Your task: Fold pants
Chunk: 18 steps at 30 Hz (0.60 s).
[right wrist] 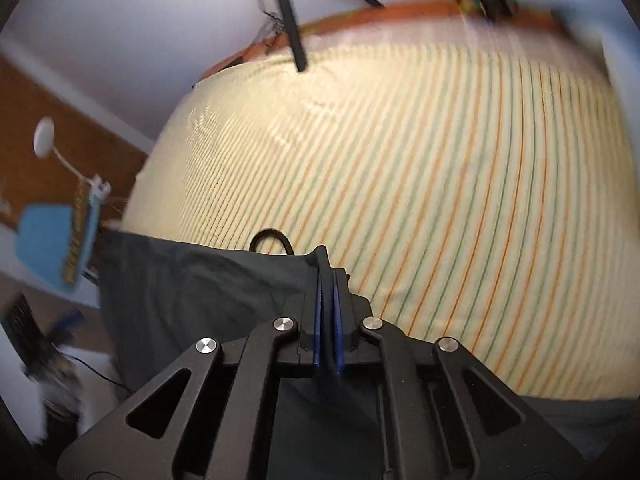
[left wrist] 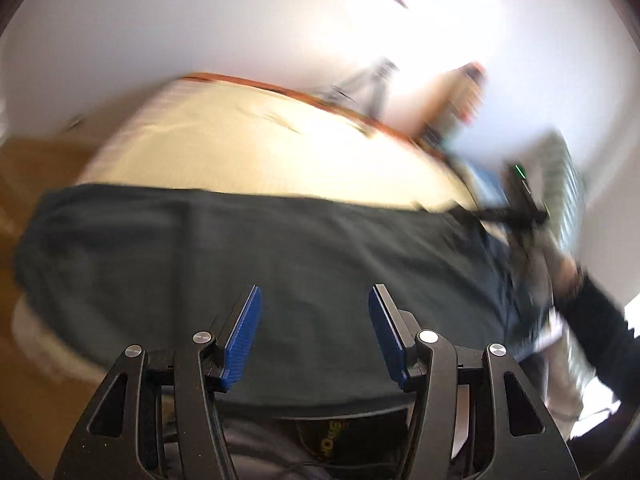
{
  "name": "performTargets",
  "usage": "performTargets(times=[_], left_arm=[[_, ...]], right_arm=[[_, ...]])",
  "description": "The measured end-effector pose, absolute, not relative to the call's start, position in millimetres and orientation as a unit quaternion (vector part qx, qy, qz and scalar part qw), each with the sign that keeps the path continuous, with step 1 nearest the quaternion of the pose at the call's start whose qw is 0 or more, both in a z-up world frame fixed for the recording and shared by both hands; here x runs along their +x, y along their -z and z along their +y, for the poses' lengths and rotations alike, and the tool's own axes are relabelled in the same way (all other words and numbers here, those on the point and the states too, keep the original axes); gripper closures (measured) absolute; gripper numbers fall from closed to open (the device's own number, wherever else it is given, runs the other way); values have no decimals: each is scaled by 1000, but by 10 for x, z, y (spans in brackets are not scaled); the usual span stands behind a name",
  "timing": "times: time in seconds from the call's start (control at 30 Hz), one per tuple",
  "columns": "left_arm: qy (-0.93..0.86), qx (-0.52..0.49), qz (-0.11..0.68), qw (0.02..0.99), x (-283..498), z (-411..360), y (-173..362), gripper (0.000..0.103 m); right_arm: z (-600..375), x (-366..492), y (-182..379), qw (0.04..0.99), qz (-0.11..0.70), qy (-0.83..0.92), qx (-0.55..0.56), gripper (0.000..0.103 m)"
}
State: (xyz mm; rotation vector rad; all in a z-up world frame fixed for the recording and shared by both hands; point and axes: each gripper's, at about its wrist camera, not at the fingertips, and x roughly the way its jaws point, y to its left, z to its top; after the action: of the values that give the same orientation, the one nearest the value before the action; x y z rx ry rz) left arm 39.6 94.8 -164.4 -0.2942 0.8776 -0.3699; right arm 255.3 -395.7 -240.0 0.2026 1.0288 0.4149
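Dark grey pants (left wrist: 248,256) lie across the near part of a cream striped bed. My left gripper (left wrist: 315,300) is open and empty, its blue pads spread above the dark cloth. My right gripper (right wrist: 328,276) is shut on a top corner of the pants (right wrist: 192,300), with dark cloth pinched between its blue pads; a black cord loop (right wrist: 270,238) sticks up at the cloth's edge. In the left wrist view the other gripper (left wrist: 520,204) shows blurred at the far right end of the pants.
The bed sheet (right wrist: 420,184) is cream with thin orange and green stripes and an orange far edge (right wrist: 400,10). A tripod leg (right wrist: 290,28) stands over the far side. A blue object (right wrist: 52,244) and wooden floor lie left of the bed.
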Motion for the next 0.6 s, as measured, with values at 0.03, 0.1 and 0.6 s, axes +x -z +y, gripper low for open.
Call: performTargets(times=[0.03,0.1,0.6], left_arm=[[156,-157,418,881,379,1152,1632,48],[127,-170,413,886,327,1425,1614,48],[23,-386,406,828,240,2967,2171,38]], right_arm=[[-3944,2561,2330,854,479,-184,83,98],[-3928,2591,2282,863,472,-164,70,98],[-3606,2144,1992,880,457,-122,31,50]])
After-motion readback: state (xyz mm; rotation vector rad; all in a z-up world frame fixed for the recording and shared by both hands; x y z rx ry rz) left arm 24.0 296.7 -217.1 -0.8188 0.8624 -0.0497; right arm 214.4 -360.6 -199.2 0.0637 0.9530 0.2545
